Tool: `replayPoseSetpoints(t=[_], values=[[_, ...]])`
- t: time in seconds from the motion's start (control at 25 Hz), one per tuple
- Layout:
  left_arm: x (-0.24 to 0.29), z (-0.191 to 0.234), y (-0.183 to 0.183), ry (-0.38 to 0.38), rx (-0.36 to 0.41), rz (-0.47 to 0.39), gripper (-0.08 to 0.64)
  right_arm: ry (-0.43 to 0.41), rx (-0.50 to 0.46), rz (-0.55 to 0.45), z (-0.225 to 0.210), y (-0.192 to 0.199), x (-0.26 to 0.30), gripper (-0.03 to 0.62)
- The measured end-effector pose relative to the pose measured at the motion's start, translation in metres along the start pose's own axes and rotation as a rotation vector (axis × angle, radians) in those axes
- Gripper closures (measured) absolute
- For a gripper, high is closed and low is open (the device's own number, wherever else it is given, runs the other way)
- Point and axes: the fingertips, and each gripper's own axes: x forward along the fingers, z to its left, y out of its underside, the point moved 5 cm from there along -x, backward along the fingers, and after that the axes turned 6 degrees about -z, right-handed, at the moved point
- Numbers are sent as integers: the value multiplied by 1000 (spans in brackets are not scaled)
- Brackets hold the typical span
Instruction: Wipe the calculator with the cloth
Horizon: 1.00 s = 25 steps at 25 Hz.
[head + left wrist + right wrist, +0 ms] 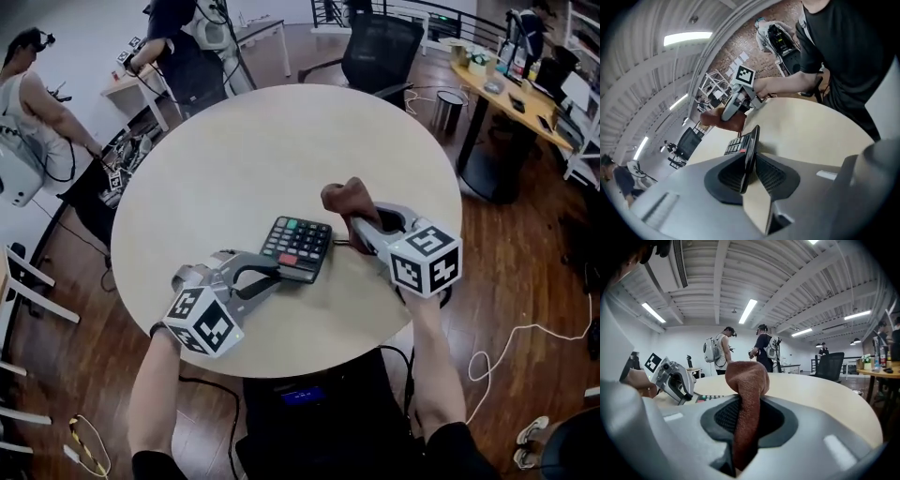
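Head view: calculator [298, 246] flat toward counter's [262, 150] near edge, near-left corner clamped in left gripper [279, 271]. Just beside its right edge, right gripper [353, 228] holding brown cloth [347, 199] upright.
Left gripper view: calculator's edge pinched between pads.
Right gripper view: cloth squeezed between jaws.

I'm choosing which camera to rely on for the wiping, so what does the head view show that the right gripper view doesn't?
Only the head view: the whole keypad of the black calculator, whose edge sits between the jaws of the left gripper. Only the right gripper view: the dark ribbed pads of the right gripper clamped on the brown terry cloth, plus long ceiling lights. Both: that cloth, the left gripper and the round beige table.
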Motion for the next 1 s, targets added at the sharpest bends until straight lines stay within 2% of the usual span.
replayPoseSetpoints(t=[0.12, 0.28, 0.36, 0.44, 0.56, 0.64, 0.72, 0.8, 0.92, 1.0], values=[[-4, 0, 4, -54, -25, 12, 458, -17, -26, 53, -1, 7, 10, 508], [-21, 6, 18, -134, -177, 14, 428, -49, -55, 71, 2, 4, 11, 508], [-23, 9, 35, -119, -242, 23, 357, -59, -52, 65, 4, 4, 13, 508], [-17, 12, 44, -95, -265, 20, 325, -68, -47, 65, 8, 5, 15, 508], [-6, 17, 41, -76, -242, 16, 333, -74, -47, 66, 13, 4, 11, 508], [-3, 14, 34, -63, -214, 20, 406, -61, -44, 57, 14, 2, 4, 508], [-5, 3, 17, -35, -205, -31, 443, -41, -34, 47, 15, 4, -5, 508], [-1, -9, -3, -1, -177, -90, 448, -24, -26, 41, 12, 5, -12, 508], [5, -10, -3, -18, -145, -75, 441, -16, -25, 36, 10, 8, -19, 508], [5, -5, 11, -41, -147, -54, 375, -20, -30, 33, 11, 9, -25, 508]])
